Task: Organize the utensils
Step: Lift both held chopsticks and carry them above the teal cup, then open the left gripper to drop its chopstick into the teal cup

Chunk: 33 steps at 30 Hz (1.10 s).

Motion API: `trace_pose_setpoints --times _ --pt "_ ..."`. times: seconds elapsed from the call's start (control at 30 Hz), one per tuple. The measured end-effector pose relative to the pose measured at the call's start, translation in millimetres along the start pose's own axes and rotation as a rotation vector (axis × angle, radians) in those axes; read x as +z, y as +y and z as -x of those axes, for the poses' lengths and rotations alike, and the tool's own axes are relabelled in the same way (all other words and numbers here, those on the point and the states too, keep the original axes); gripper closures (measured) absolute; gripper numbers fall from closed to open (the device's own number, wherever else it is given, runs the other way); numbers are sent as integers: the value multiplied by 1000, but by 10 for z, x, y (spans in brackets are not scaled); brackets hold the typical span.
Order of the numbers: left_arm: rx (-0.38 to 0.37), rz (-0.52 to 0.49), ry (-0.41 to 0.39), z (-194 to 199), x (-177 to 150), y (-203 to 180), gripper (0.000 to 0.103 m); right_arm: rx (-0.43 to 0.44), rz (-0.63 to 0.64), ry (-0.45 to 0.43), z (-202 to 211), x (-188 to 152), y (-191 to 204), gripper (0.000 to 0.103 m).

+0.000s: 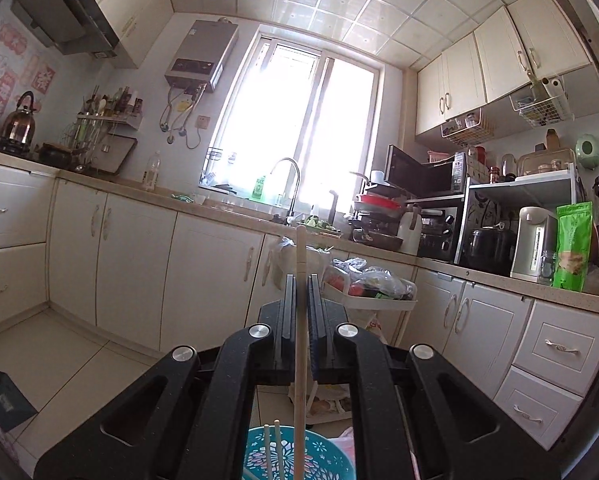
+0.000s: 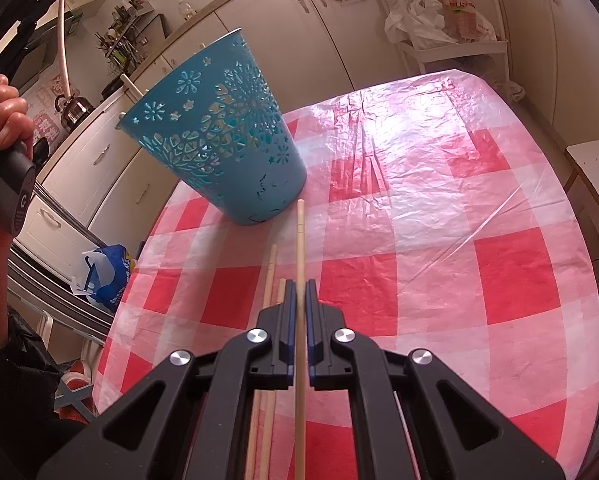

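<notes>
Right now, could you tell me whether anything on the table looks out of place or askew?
Two loose chopsticks lie on the checked tablecloth beside the right gripper, outside the blue basket, which already holds others. Each gripper grips one chopstick. Nothing looks spilled or damaged.

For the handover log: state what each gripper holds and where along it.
Left gripper: one chopstick, clamped near mid-length, above the blue basket. Right gripper: another chopstick, gripped partway along, the tip well ahead.

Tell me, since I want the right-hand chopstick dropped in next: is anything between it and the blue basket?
Nothing visible blocks it. The chopstick in the right hand-held gripper points at the blue basket across bare tablecloth; two loose chopsticks lie left of it.
</notes>
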<state>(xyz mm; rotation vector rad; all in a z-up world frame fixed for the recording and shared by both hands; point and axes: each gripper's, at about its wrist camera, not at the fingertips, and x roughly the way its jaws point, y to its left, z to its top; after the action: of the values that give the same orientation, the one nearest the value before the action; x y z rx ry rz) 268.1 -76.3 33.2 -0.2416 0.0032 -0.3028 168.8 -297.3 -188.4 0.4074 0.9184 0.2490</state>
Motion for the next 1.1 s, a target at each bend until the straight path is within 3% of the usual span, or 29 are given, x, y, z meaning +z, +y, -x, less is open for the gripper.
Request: trace_pose_setpoints --times 0.17,0.63,0.87,0.97,1.03,1.1 --pt "26 12 0 -179 -148 78 98 -3 -5 6 -31 7 -8 98" --pt "52 -21 151 -502 -747 291 98 0 -3 12 -98 49 47 98" --pt "84 -114 311 -436 -1001 236 95 9 -18 -15 -14 74 33 98" --pt "106 -128 349 -321 -1010 226 74 23 -38 -40 60 96 4 98" --pt "130 -114 359 -202 -963 242 53 28 -46 -70 132 107 -7 98" --pt "160 -83 356 -41 -896 273 47 38 -45 -124 253 129 9 98"
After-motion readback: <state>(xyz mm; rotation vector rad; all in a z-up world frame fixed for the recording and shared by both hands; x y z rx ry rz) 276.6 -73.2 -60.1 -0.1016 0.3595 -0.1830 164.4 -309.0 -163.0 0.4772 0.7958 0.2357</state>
